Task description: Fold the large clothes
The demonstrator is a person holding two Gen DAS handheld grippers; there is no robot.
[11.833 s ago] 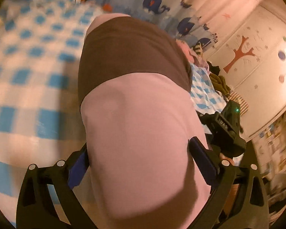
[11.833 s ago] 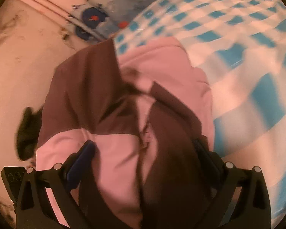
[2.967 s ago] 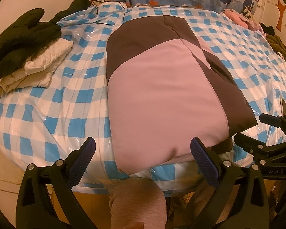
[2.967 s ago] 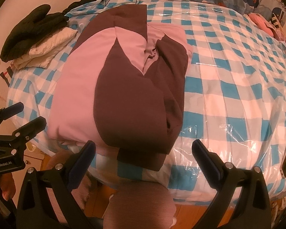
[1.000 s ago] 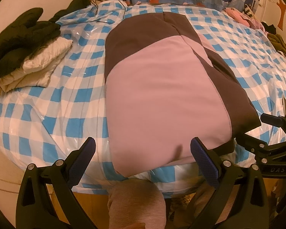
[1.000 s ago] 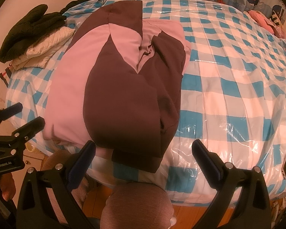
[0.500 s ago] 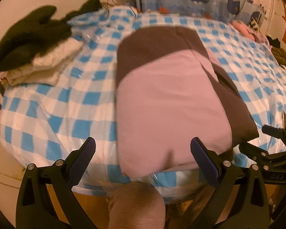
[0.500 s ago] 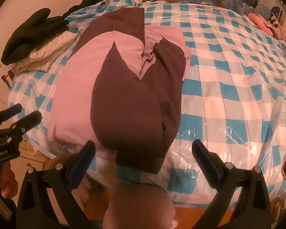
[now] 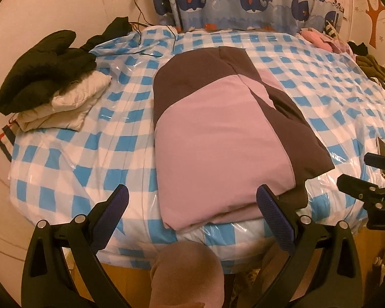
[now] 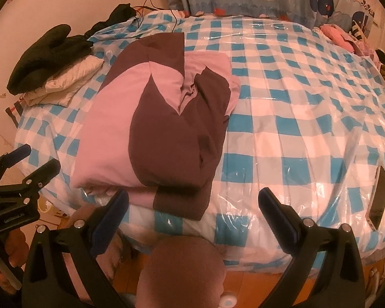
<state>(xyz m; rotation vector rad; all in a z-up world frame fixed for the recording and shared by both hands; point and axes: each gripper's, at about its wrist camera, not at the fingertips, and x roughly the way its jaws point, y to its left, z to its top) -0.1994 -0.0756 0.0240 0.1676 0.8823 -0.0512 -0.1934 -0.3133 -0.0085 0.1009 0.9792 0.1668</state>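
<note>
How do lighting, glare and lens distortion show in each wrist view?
Left wrist view: warm orange cast, bed edge bowed by the fisheye, dark corners. Right wrist view: same cast, white glare streaks on the clear plastic sheet covering the blue-and-white checked bedcover; the folded pink-and-brown garment is sharp.

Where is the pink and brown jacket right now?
The pink and brown jacket lies folded on the checked bed, right of the folded clothes pile.
</note>
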